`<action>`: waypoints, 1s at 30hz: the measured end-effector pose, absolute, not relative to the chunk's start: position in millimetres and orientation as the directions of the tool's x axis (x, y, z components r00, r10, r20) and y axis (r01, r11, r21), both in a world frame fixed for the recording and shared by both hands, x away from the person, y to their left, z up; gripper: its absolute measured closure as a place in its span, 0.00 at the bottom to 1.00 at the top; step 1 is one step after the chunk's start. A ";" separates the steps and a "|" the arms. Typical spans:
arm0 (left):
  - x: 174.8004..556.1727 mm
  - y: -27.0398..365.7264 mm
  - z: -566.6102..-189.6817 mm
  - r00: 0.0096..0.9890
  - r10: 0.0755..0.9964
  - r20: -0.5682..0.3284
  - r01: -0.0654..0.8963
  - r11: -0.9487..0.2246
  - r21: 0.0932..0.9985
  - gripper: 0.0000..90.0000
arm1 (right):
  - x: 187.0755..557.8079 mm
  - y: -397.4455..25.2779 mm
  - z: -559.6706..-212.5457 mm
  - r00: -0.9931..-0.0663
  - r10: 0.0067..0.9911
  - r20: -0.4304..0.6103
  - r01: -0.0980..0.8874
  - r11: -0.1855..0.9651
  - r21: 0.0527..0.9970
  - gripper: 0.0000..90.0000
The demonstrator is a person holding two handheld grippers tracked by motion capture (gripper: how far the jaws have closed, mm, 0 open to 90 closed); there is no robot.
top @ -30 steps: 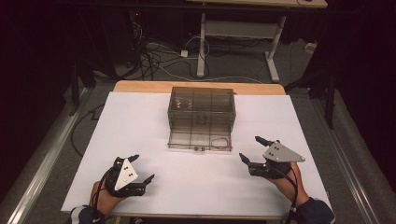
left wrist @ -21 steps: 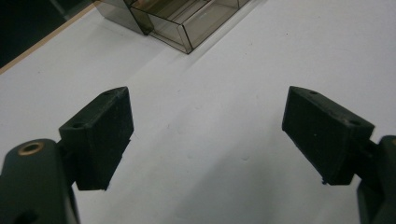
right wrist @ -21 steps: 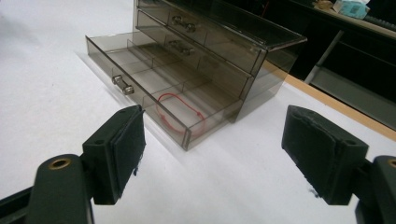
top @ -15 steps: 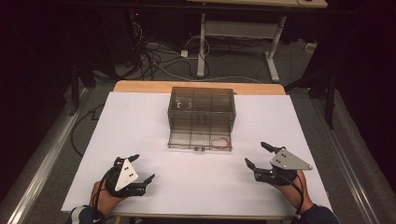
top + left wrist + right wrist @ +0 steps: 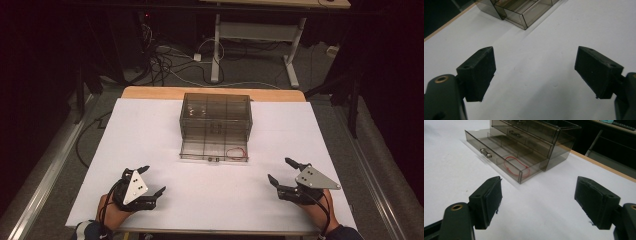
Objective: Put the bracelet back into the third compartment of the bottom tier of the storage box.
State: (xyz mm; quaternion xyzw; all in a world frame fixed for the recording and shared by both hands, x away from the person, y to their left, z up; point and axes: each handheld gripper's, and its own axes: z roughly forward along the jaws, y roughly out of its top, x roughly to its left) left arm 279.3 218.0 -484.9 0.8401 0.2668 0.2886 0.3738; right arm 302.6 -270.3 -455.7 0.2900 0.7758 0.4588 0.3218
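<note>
A smoky clear plastic drawer chest (image 5: 215, 117) stands at the middle of the white table (image 5: 150, 130). Its bottom drawer (image 5: 200, 150) is pulled out toward me and has a small metal handle (image 5: 485, 153). A thin red loop (image 5: 236, 152) lies in the drawer's right compartment, seen again as the red loop (image 5: 515, 166) in the right gripper view. My left gripper (image 5: 151, 181) rests near the front left edge, open and empty. My right gripper (image 5: 281, 170) sits at the front right, open and empty, pointing at the chest (image 5: 534, 132).
The chest's corner (image 5: 520, 12) shows at the top of the left gripper view. A wooden table edge (image 5: 210, 93) runs behind the white sheet. Beyond it are cables (image 5: 170, 60) on the floor and a desk frame (image 5: 250, 30). Metal rails (image 5: 50, 165) flank the table.
My right gripper has drawn back toward me and slightly right, away from the drawer. The left gripper has stayed still.
</note>
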 end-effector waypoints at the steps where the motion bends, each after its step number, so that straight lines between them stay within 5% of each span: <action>1: 279.3 217.9 -484.9 0.691 0.664 0.287 0.232 -0.579 0.781 0.18 | 301.9 -270.9 -456.9 -0.626 0.744 -0.236 0.155 0.415 0.896 0.25; 14: 279.5 216.6 -484.0 0.697 0.666 0.266 0.239 -0.565 0.790 0.35 | 293.9 -278.9 -467.2 -0.620 0.751 -0.228 0.182 0.420 0.889 0.25; 24: 280.0 211.3 -480.1 0.738 0.640 0.214 0.273 -0.573 0.773 0.82 | 292.4 -279.2 -469.4 -0.624 0.746 -0.234 0.181 0.429 0.885 0.25; 30: 280.8 208.4 -478.7 0.750 0.627 0.210 0.282 -0.590 0.756 0.97 | 293.2 -277.0 -470.3 -0.629 0.737 -0.245 0.173 0.441 0.881 0.25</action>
